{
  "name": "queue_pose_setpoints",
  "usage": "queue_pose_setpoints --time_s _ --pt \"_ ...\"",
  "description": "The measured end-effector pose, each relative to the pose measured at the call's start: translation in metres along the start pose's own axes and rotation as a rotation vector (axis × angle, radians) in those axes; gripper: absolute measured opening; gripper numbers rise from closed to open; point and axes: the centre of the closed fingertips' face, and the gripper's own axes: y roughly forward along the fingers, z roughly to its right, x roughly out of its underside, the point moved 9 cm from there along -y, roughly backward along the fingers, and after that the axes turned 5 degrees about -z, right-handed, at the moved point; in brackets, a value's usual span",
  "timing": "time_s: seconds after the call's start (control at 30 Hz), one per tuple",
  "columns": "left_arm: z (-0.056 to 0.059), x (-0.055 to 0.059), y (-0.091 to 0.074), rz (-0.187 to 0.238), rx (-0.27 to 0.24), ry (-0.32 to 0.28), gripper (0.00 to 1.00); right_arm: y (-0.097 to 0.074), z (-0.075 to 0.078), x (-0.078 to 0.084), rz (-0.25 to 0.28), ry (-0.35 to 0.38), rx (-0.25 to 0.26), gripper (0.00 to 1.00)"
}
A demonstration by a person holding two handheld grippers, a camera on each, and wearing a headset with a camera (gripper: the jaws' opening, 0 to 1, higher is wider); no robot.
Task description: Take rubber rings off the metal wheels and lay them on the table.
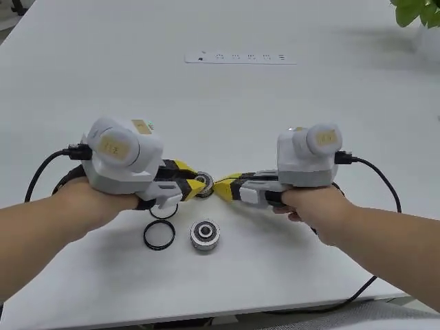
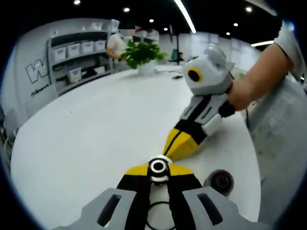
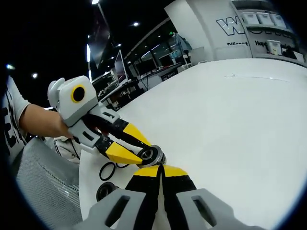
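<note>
Nearest, the left gripper (image 1: 194, 184) clamps a metal wheel (image 2: 158, 166) above the table (image 1: 289, 110), the right gripper (image 3: 160, 167) closed at its rim (pinching rubber? cannot tell), one rubber ring (image 1: 159, 234) already laid beside a second wheel (image 1: 205, 234), so more stripping remains.

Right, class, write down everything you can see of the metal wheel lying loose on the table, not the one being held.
The loose metal wheel is round and silvery, with a dark band circling a paler hub and a dark centre hole. It lies flat on the white table, beside a black rubber ring, a gap between them. Nothing but the table touches it. Whether the dark band is a rubber ring cannot be told.
</note>
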Motion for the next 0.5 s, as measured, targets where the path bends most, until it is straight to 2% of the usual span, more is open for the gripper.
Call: queue_pose_setpoints --time_s 0.23,0.5 --pt "0.0025 -0.0012 0.0 -0.007 -0.005 0.002 0.13 -0.0028 -0.0026 -0.0039 0.026 0.019 -0.009 0.0" --pt "0.0042 -0.0022 0.0004 -0.021 -0.017 0.006 0.13 -0.0033 -0.0077 -0.0043 0.02 -0.007 -0.011 0.0"
